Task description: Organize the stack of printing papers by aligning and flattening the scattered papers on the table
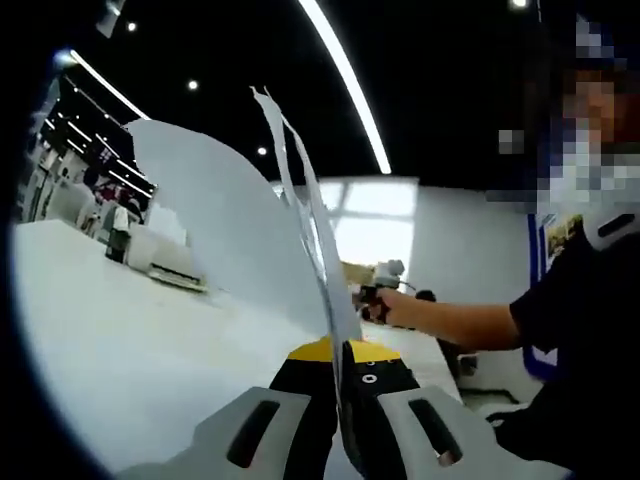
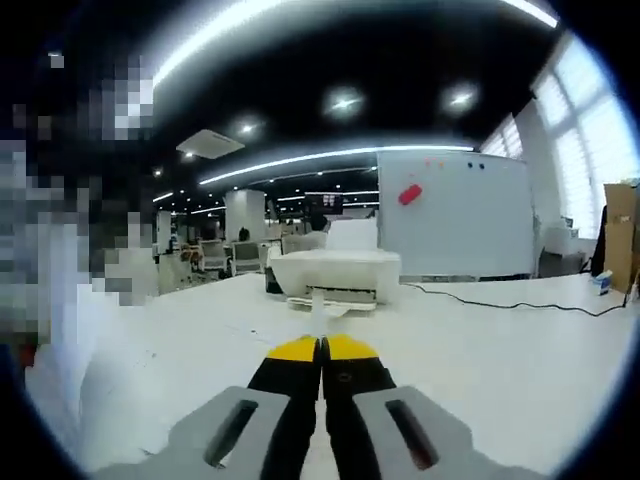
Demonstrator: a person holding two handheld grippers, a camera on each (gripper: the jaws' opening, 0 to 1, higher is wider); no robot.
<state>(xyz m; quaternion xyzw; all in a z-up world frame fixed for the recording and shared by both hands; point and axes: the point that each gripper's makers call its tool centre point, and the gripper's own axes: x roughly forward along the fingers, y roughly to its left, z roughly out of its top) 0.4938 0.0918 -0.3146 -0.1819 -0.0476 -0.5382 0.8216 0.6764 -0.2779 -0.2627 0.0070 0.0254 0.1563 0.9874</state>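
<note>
**Paper sheets held upright over white table**

Left gripper view, left to right:
- Table (image 1: 120, 340): white top, bare in the foreground.
- Printer (image 1: 165, 262): white, at the far left edge of the table, partly hidden behind the sheets; a dark item stands just beside it.
- Printing papers (image 1: 240, 230): several white sheets, lifted off the table and standing on edge, fanning up and to the left; top edges uneven, not aligned.
- Left gripper (image 1: 338, 352): yellow-tipped black jaws closed narrow, pinching the lower edge of the sheets.
- Person's hand (image 1: 395, 305): reaches in from the right above the table, holding a gripper handle; forearm and dark sleeve behind it.

Right gripper view, left to right:
- Table (image 2: 520, 340): white surface running across the view.
- Right gripper (image 2: 321, 348): yellow-tipped jaws pressed together; a thin white edge rises from the tips, too slight to say whether paper is clamped.
- Printer (image 2: 335, 275): white, centred beyond the jaws, resting on the table.
- Whiteboard (image 2: 455, 215): upright behind the table, a red eraser (image 2: 409, 194) stuck on it.
- Black cable (image 2: 510, 300): lying across the table at the right.
</note>
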